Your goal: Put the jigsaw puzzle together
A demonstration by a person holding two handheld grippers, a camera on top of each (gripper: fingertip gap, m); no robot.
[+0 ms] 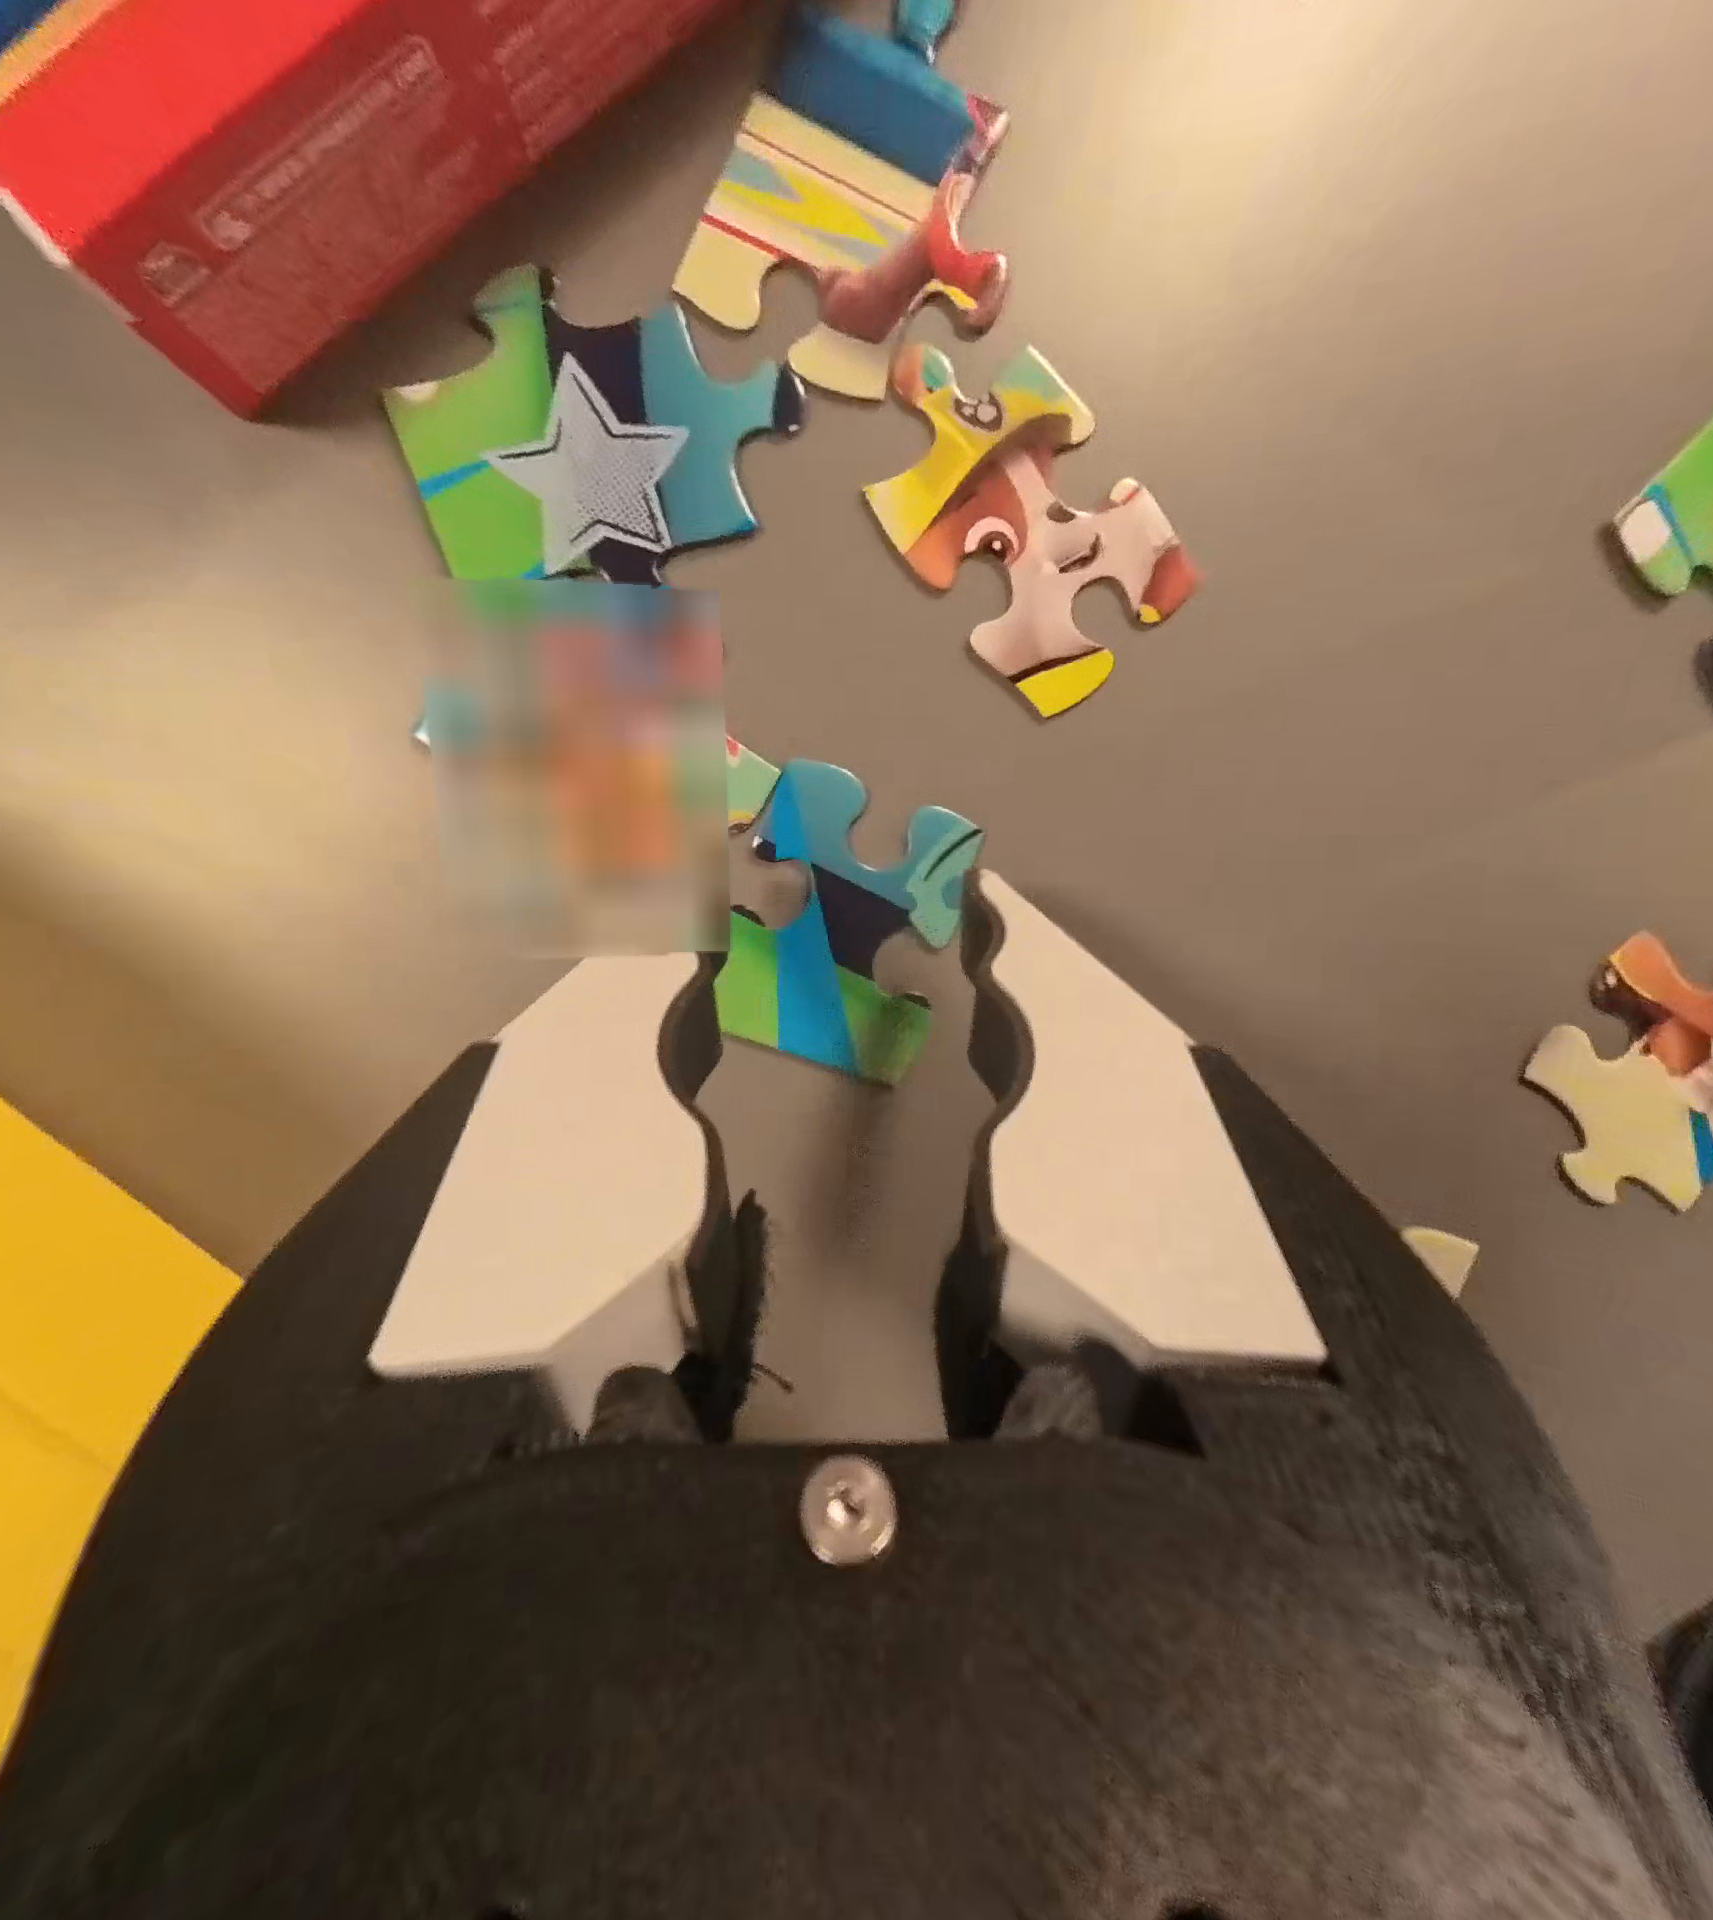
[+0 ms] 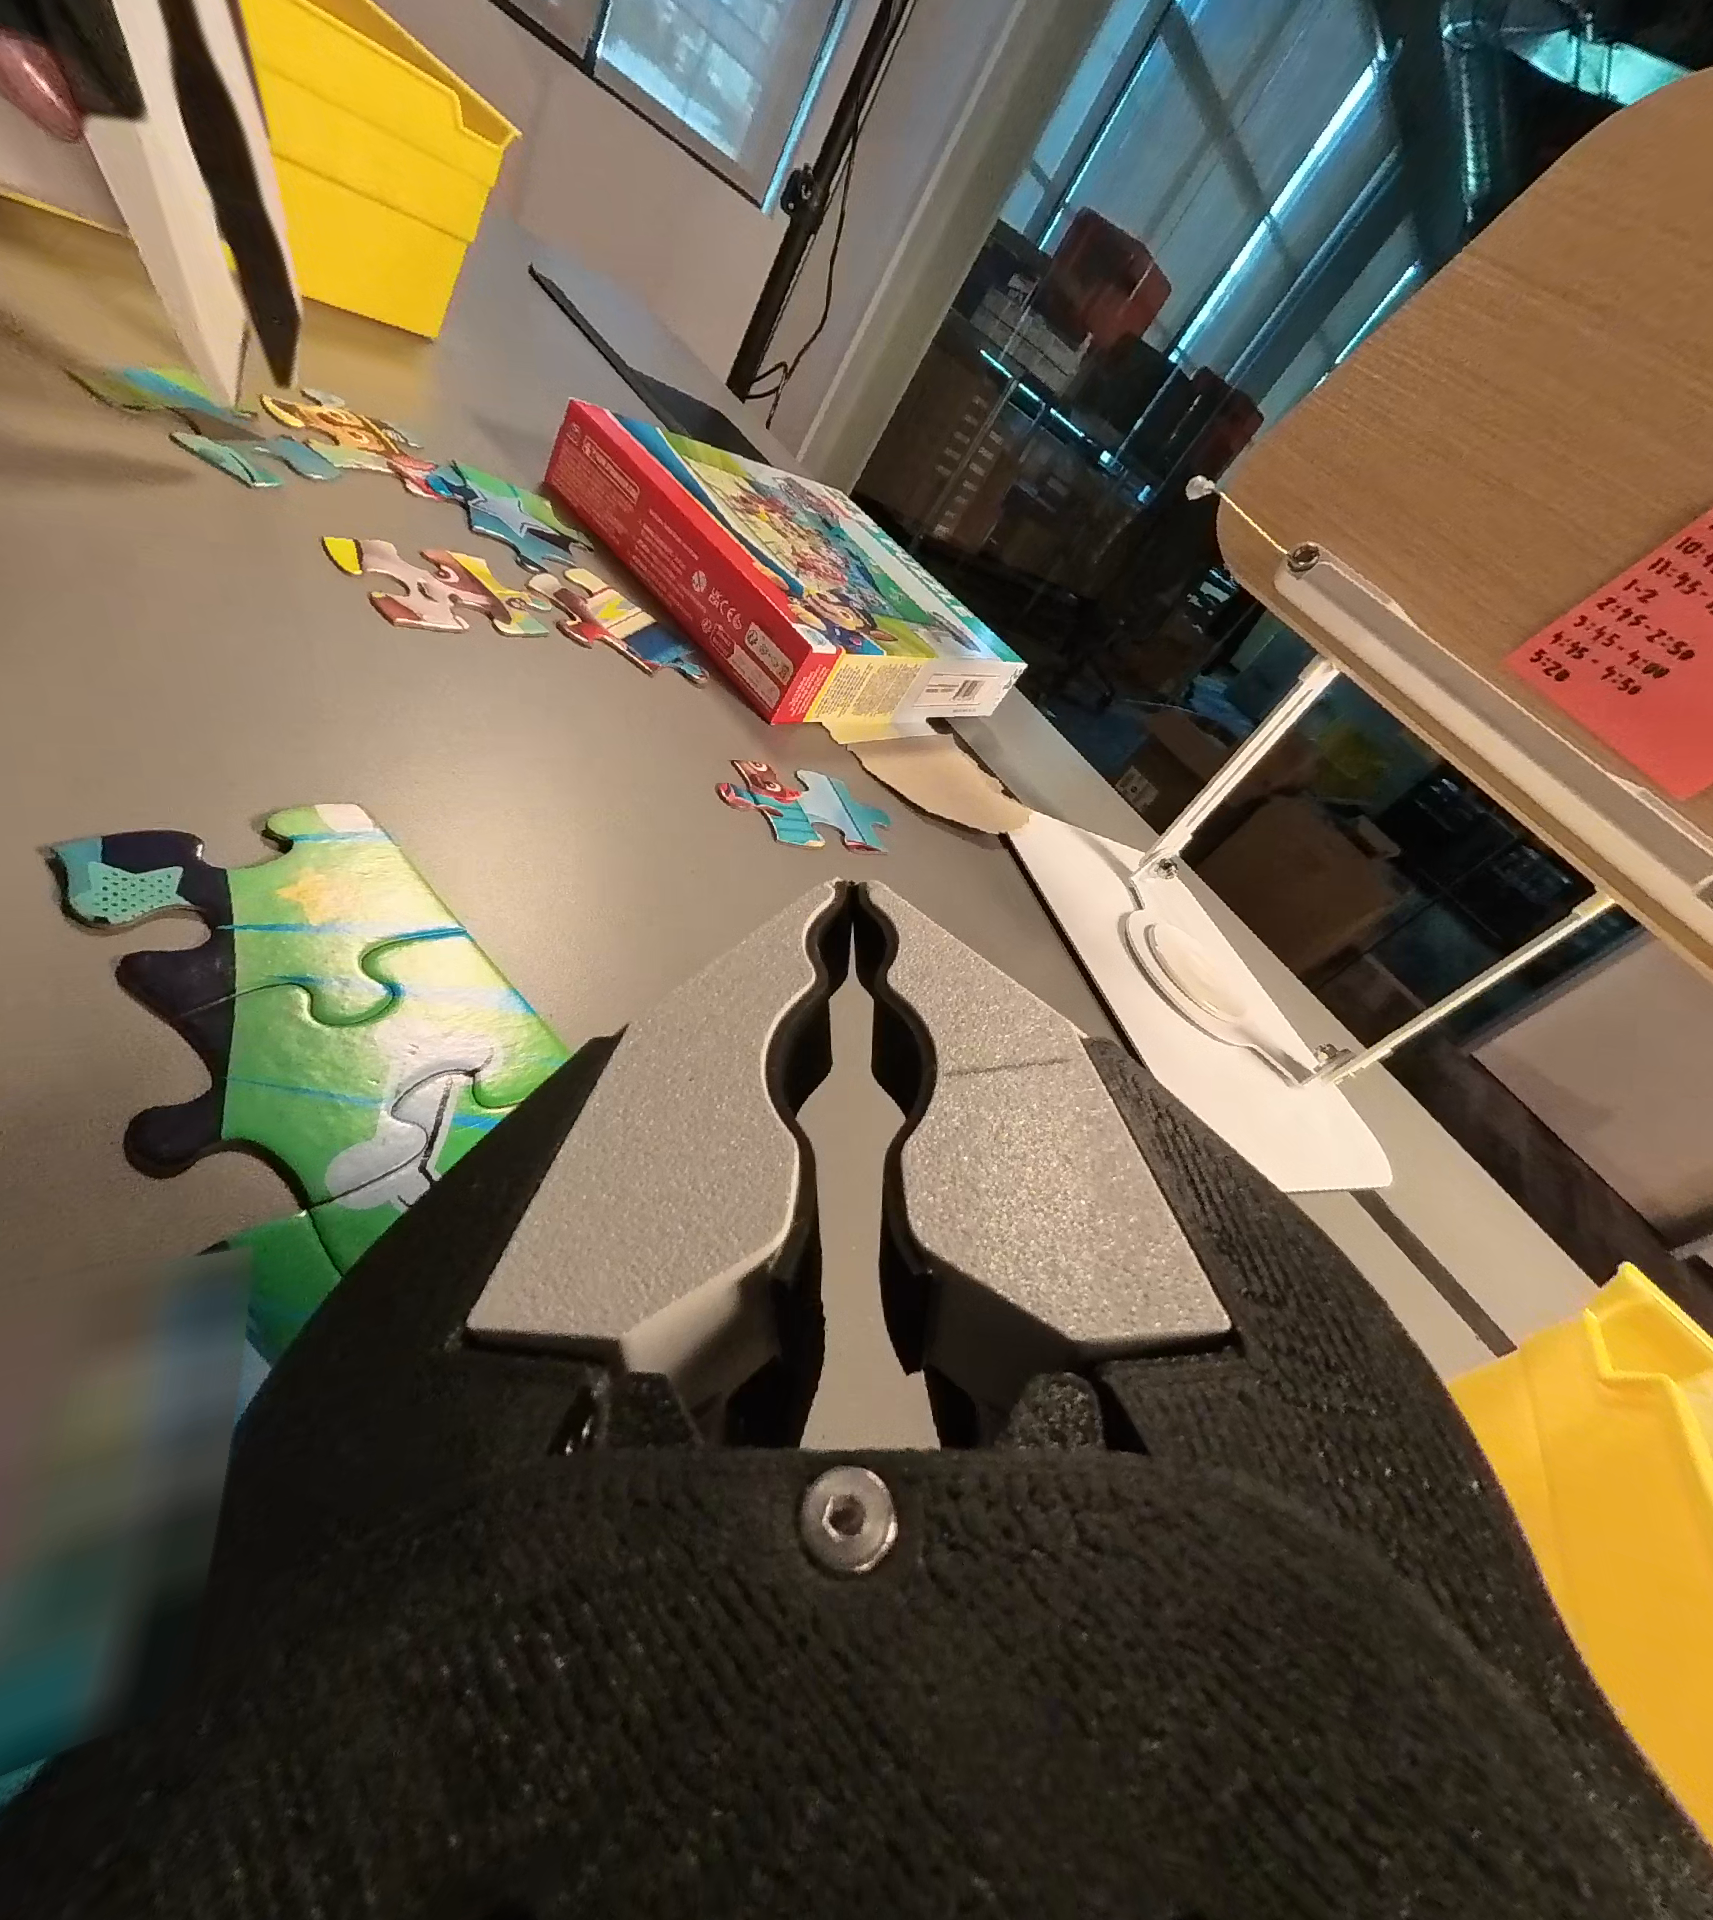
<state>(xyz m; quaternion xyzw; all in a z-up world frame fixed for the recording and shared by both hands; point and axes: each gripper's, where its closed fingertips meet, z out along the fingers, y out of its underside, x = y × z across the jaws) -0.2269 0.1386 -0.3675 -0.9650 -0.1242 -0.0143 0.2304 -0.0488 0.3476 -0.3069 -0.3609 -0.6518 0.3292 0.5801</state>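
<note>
My left gripper [image 1: 836, 925] is open, low over the grey table [image 1: 1351, 831]. A blue, green and dark puzzle piece [image 1: 821, 977] lies flat on the table between its fingertips, and the pads do not press on it. It joins a blurred patch of pieces on its left. In the right wrist view the left gripper [image 2: 249, 353] points down at the far pieces. My right gripper [image 2: 852, 894] is shut with its pads together and nothing between them. It is beside a joined green puzzle section [image 2: 312, 1018]. A lone red and blue piece [image 2: 810, 805] lies ahead of it.
A red puzzle box [image 1: 239, 177] [image 2: 758, 582] lies at the back. Loose pieces lie near it: a star piece [image 1: 582, 457], a puppy piece [image 1: 1028, 530] and others [image 1: 1652, 1081]. Yellow bins [image 2: 364, 177] [image 2: 1641, 1558] stand at the table's ends. A wooden board on a white base [image 2: 1195, 987] stands at the right. My right fingertips sit around 30 centimeters from my left ones. The joined green puzzle section [image 2: 312, 1018] is about 11 centimeters from my right fingertips.
</note>
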